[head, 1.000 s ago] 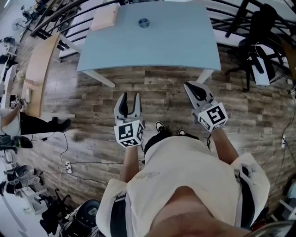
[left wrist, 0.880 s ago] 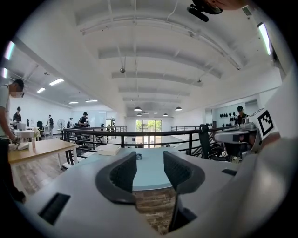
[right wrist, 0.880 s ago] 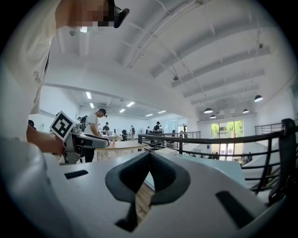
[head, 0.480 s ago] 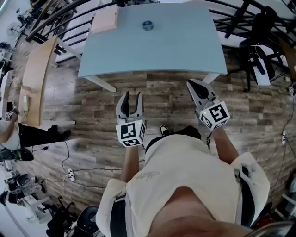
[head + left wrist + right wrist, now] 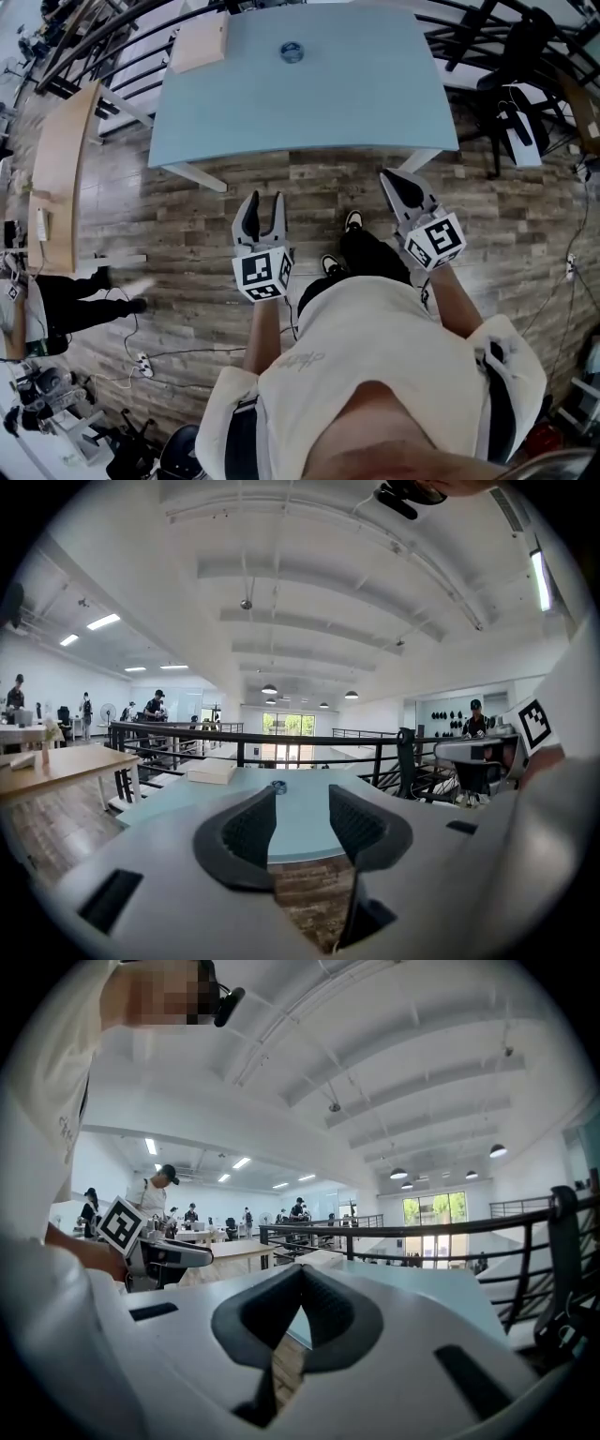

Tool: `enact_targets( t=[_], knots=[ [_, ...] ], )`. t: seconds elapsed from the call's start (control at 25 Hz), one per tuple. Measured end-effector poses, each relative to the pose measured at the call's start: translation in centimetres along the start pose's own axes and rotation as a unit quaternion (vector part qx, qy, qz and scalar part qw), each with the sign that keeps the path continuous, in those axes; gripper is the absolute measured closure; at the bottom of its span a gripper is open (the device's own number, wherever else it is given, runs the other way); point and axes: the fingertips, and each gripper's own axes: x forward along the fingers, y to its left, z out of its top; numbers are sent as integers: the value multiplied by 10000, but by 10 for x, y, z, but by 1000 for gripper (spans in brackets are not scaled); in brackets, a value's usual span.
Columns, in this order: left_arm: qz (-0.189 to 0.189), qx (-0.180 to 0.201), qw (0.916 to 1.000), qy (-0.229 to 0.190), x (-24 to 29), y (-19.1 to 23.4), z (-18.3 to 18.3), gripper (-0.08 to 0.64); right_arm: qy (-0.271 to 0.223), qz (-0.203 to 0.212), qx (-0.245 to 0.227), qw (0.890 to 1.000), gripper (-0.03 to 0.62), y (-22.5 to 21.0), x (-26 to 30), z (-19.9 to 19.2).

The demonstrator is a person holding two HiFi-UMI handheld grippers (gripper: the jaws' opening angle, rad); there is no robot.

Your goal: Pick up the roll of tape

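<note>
A small dark roll of tape (image 5: 292, 52) lies near the far edge of the light blue table (image 5: 309, 103); it also shows as a tiny ring (image 5: 278, 786) in the left gripper view. My left gripper (image 5: 262, 207) is held over the wooden floor, short of the table's near edge, its jaws open and empty. My right gripper (image 5: 401, 183) hangs to the right, also short of the table, with its jaw tips touching and nothing between them. Both are far from the tape.
A flat wooden box (image 5: 199, 42) sits on the table's far left corner. A black railing (image 5: 112, 37) runs behind the table. A wooden bench (image 5: 58, 173) stands at the left, an office chair (image 5: 511, 94) at the right. A person (image 5: 56, 300) walks at far left.
I have stepped forward; one foot now shows ahead of me. Both grippers keep their pose. The person at the left has moved.
</note>
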Motion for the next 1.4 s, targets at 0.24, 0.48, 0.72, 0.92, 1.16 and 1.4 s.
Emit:
enact_targets(
  t=[0.24, 0.48, 0.72, 0.92, 1.16, 1.4],
  knots=[
    [43, -84, 9999, 114, 29, 8, 0, 367, 70, 71, 51, 9999, 584, -20, 32, -3],
    [137, 83, 9997, 162, 73, 38, 23, 367, -157, 336, 35, 9993, 584, -37, 99, 16],
    [60, 262, 9995, 165, 140, 37, 46, 367, -221, 348, 9, 9992, 584, -89, 139, 23],
    [99, 414, 9991, 82, 187, 43, 70, 367, -263, 279, -96, 9992, 584, -134, 166, 31],
    [131, 350, 9993, 99, 228, 42, 69, 367, -234, 330, -28, 9992, 584, -165, 192, 23],
    [131, 364, 9991, 174, 257, 37, 70, 367, -89, 306, 58, 9995, 584, -188, 204, 15]
  ],
)
